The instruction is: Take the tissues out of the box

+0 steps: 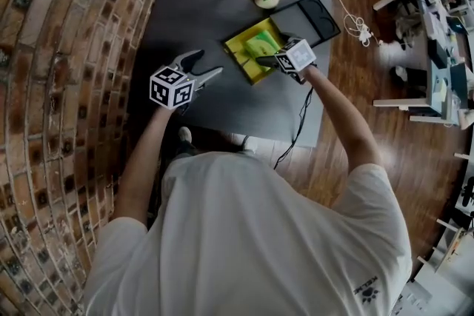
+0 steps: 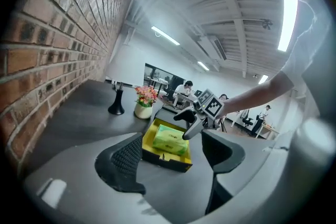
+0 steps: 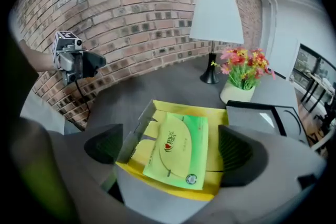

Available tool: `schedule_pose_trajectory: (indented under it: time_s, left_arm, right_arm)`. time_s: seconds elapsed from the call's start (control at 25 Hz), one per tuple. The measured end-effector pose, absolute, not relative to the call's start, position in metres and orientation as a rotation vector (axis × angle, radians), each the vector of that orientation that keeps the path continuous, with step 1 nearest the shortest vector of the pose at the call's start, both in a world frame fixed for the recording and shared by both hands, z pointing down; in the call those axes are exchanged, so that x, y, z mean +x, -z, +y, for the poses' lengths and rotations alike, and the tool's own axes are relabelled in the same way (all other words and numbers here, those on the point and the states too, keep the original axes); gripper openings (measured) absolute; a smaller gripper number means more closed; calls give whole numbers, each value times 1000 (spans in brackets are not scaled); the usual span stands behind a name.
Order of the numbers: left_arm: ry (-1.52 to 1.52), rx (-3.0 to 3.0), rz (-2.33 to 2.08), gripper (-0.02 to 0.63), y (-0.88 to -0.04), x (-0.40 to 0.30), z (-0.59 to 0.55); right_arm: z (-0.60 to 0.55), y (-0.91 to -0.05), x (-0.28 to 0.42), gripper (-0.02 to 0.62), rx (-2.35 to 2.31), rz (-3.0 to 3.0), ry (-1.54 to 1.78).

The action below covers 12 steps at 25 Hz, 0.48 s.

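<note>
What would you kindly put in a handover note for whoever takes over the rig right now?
Right hand-held gripper: open, jaws wide apart on either side of the green tissue pack, not pressing on it.
Left hand-held gripper: open and empty, held over the dark table to the left of the box.
Things: the pack lies flat in the open yellow box.
Done: box open, right gripper lined up.
Left: close on the pack, lift it out, set it on the table.
</note>
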<state>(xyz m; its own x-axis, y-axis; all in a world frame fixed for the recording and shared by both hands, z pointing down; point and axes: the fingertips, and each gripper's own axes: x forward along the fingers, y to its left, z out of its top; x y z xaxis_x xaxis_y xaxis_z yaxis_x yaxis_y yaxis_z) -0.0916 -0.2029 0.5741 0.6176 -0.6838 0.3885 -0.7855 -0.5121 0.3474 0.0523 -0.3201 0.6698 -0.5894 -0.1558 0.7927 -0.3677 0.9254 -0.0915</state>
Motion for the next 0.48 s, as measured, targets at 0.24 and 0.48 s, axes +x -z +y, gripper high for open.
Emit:
schedule_pose_trajectory:
  time_s: [0.24, 0.48]
  left_arm:
    - [-262, 2418, -1230, 431, -569, -85, -189]
    - [-197, 2489, -1445, 466, -547, -96, -182]
  right_arm:
    - [-343, -714, 44, 572, 477, -2086, -322]
    - [-355, -742, 39, 572, 582, -1995, -335]
